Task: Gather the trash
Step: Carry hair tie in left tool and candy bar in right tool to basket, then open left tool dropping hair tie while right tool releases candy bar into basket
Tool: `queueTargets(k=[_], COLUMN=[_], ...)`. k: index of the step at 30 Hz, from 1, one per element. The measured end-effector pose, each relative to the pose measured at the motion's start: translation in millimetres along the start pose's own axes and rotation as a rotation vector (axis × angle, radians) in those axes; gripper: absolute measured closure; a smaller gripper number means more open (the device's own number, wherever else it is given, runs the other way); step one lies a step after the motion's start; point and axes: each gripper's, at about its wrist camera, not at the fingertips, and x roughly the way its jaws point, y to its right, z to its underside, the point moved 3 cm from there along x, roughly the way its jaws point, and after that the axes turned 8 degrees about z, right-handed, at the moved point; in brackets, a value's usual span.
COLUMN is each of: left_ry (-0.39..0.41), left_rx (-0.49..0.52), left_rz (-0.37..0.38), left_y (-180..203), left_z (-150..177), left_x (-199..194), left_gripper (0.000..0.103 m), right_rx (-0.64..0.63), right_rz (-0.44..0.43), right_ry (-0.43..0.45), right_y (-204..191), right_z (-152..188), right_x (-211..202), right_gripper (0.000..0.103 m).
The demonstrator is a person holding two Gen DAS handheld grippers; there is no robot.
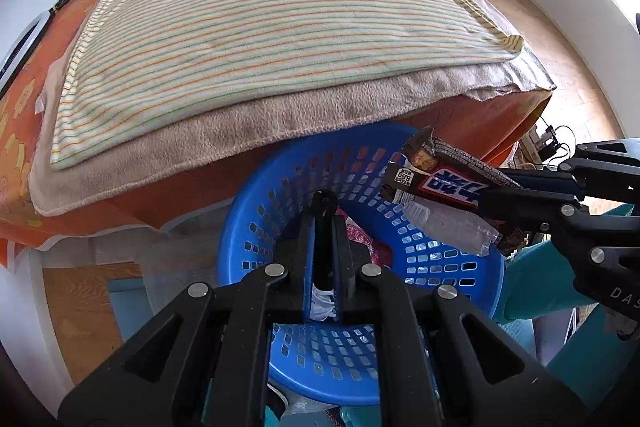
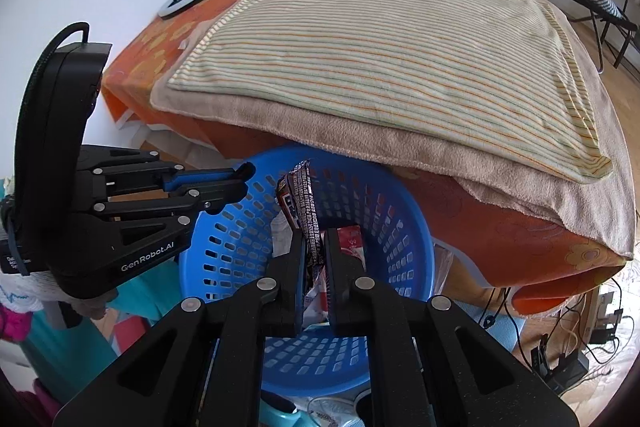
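Nearest, the right gripper [image 2: 314, 259] is clamped on a crinkled dark snack wrapper with red-and-white print [image 2: 304, 203], pinched near one end, so most of its length sticks up and out past the fingertips; the left wrist view shows it [image 1: 436, 179] hanging over the far right rim of the basket, with a clear crumpled bit of film just below it that seems part of the same bundle. The left gripper [image 1: 326, 223] has its jaws shut, nothing visibly between the pads, tips poised over the basket's mouth. Below both sits the round blue perforated plastic basket [image 1: 452, 267], on the floor and tucked partly under the table edge. Inside it lie a red-and-white crumpled wrapper [image 2: 352, 239] and some white scrap, so part of the collecting looks done. My read: this wrapper is at the point of being dropped, not yet released. Beyond, the table under an orange flowered cloth [image 2: 500, 227] carries a tan fleece blanket [image 2: 360, 139] and a striped cream towel [image 2: 380, 47]; no loose trash shows on top, so this may be near the last piece, though the floor around is mostly hidden.
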Motion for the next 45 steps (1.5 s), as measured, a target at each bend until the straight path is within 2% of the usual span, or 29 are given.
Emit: queueTargets(k=[16,29,31,33,36,38,39,41,45], left_ry=[-0.098,-0.138,-0.141,-0.141,-0.140,-0.143,-0.145,-0.142,-0.139], left_rx=[-0.014,-0.022,-0.022,-0.021,-0.018,-0.018,-0.019,-0.020,-0.021], left_rz=[-0.053,-0.058,-0.061,-0.061,-0.065,-0.068,-0.070,-0.076,-0.080], left_y=[-15.3,-17.4,-17.5,-17.9,-17.6,-18.0,-18.5,-19.5,-19.9], left_z=[25.4,30.8,30.4,30.1,30.1,30.1,30.0,30.0,28.6], left_x=[31.3,41.5,42.5,43.6,45.1,46.0,46.5,46.7,45.6], left_gripper=[0.098,0.097,0.095,0.080,0.074,0.073,0.070,0.060,0.053], right_rx=[0.005,0.008,0.010,0.011,0.009,0.010,0.012,0.015,0.024], right_rz=[0.017,0.042,0.046,0.050,0.057,0.062,0.065,0.070,0.082], right_ry=[-0.083,-0.107,-0.113,-0.117,-0.119,-0.119,-0.118,-0.114,-0.110], right_y=[2.6,1.9,2.7,4.0,3.9,3.9,4.7,5.3,7.5], right_z=[29.3,29.2,30.6,31.3,31.8,31.6,31.5,31.2,29.7], right_x=[26.5,33.7,35.3,36.0,36.9,37.2,37.2,36.6,35.8], right_gripper=[0.096,0.095,0.095,0.095,0.092,0.083,0.079,0.064,0.062])
